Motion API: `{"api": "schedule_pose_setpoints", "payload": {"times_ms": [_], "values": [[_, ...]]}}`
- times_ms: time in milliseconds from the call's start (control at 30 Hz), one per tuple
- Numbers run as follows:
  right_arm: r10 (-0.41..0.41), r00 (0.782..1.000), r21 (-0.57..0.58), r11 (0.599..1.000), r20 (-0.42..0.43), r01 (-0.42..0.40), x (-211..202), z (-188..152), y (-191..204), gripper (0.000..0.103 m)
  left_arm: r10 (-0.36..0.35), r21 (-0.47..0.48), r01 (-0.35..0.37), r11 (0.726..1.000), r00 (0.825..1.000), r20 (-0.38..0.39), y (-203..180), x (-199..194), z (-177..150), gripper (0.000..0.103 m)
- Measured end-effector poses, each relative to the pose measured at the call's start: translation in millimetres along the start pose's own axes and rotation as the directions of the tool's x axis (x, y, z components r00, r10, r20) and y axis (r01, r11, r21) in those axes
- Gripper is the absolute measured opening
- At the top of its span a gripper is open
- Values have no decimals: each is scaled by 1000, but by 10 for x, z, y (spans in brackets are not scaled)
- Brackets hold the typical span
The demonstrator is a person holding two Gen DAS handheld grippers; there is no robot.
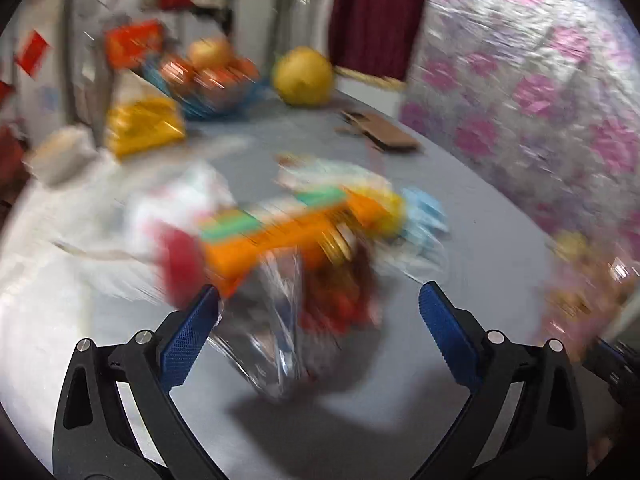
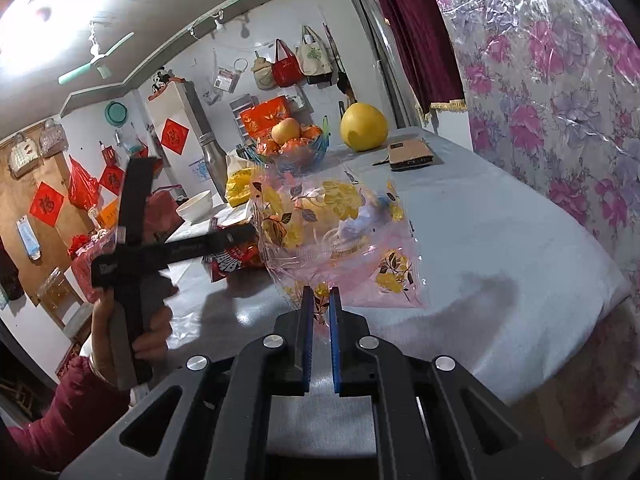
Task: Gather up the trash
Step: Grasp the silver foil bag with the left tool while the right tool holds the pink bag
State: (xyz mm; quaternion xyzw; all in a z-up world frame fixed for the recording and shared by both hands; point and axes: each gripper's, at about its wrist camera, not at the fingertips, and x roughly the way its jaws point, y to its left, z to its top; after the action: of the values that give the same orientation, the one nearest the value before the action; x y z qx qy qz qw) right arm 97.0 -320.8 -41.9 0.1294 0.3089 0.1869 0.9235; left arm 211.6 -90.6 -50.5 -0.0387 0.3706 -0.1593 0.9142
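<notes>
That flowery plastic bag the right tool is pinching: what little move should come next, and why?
Probably the left tool should close on the red snack wrapper and carry it into the flowery bag. The right tool is shut on the bag's edge, holding it up off the table, while the left tool is open. The left view is too blurred to tell what its fingers touch.

On the table (image 2: 500, 240), a plastic bag (image 2: 340, 232) stands just ahead of the right claw (image 2: 320, 300), which pinches its near edge. A snack packet (image 2: 232, 260) lies left of the bag. Behind them sit a fruit bowl (image 2: 292, 148) and, to its right, a pomelo (image 2: 363, 127); a wallet (image 2: 412, 155) lies right of the pomelo. A bowl (image 2: 195, 207) sits at the far left.
</notes>
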Motion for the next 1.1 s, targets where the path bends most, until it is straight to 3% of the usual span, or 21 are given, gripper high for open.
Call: {"api": "schedule_pose_setpoints", "payload": {"times_ms": [67, 167, 333, 433, 567, 667, 767, 833, 1100], "values": [[1, 1000, 6, 1000, 8, -1, -28, 15, -31, 8, -115, 15, 115, 993, 993, -25, -116, -45, -143, 95], [-6, 1000, 9, 1000, 18, 6, -72, 17, -63, 8, -191, 31, 191, 981, 982, -4, -211, -198, -303, 96], [-16, 1000, 28, 999, 25, 15, -120, -4, -124, 9, -88, 25, 86, 996, 993, 81, -178, -351, -351, 96], [-17, 999, 29, 999, 28, 17, -141, -3, -138, 9, -85, 18, 84, 996, 995, 59, -205, -265, -341, 96], [-19, 999, 31, 999, 28, 18, -154, -27, -131, 10, 15, 55, -17, 998, 999, 45, -308, -96, -330, 96], [-20, 1000, 35, 999, 23, 19, -158, -49, -141, 10, 79, 32, -79, 996, 997, 6, -301, 38, -309, 96], [-20, 1000, 42, 999, 17, 20, -147, -72, -164, 10, 47, -56, -50, 997, 998, -50, -170, 155, -334, 96], [-20, 1000, 43, 999, 13, 20, -143, -89, -168, 10, 27, -97, -30, 995, 999, -34, -109, 133, -343, 96], [-18, 1000, 40, 999, 9, 17, -160, -115, -163, 10, 21, -97, -24, 995, 999, -31, -122, 133, -362, 96]]}}
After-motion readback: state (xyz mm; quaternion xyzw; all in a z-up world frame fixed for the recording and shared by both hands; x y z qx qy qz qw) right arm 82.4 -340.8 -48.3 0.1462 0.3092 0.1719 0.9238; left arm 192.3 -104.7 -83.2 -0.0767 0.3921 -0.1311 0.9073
